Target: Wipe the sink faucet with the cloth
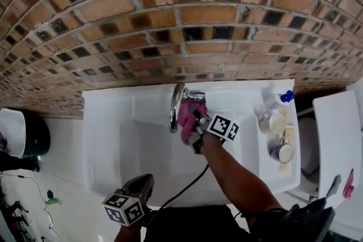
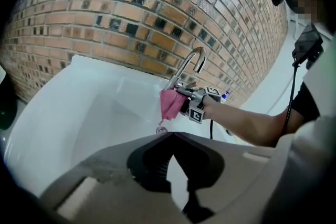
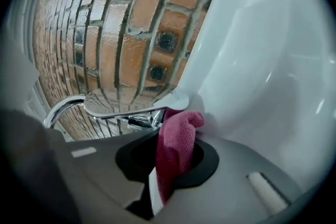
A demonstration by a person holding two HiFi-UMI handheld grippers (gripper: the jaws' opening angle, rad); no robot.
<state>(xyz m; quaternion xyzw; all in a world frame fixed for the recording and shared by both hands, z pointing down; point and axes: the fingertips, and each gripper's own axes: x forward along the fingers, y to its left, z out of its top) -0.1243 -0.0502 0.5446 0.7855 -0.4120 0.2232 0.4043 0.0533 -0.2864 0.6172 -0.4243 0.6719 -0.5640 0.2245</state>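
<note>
A chrome faucet (image 1: 175,106) arches from the back rim of a white sink (image 1: 108,139) under a brick wall. My right gripper (image 1: 193,116) is shut on a pink cloth (image 1: 186,119) and presses it against the faucet's base and lever. In the right gripper view the cloth (image 3: 176,147) hangs between the jaws just below the chrome lever (image 3: 131,107). My left gripper (image 1: 143,184) hovers over the sink's front edge, shut with nothing in it. The left gripper view shows the faucet (image 2: 190,63), the cloth (image 2: 170,103) and the right gripper (image 2: 185,98) across the basin.
On the sink's right ledge stand a spray bottle (image 1: 279,100), cups and soap pieces (image 1: 282,151). A toilet (image 1: 334,139) sits to the right, a dark bin (image 1: 25,136) to the left. A black cable (image 1: 184,190) runs down from the right gripper.
</note>
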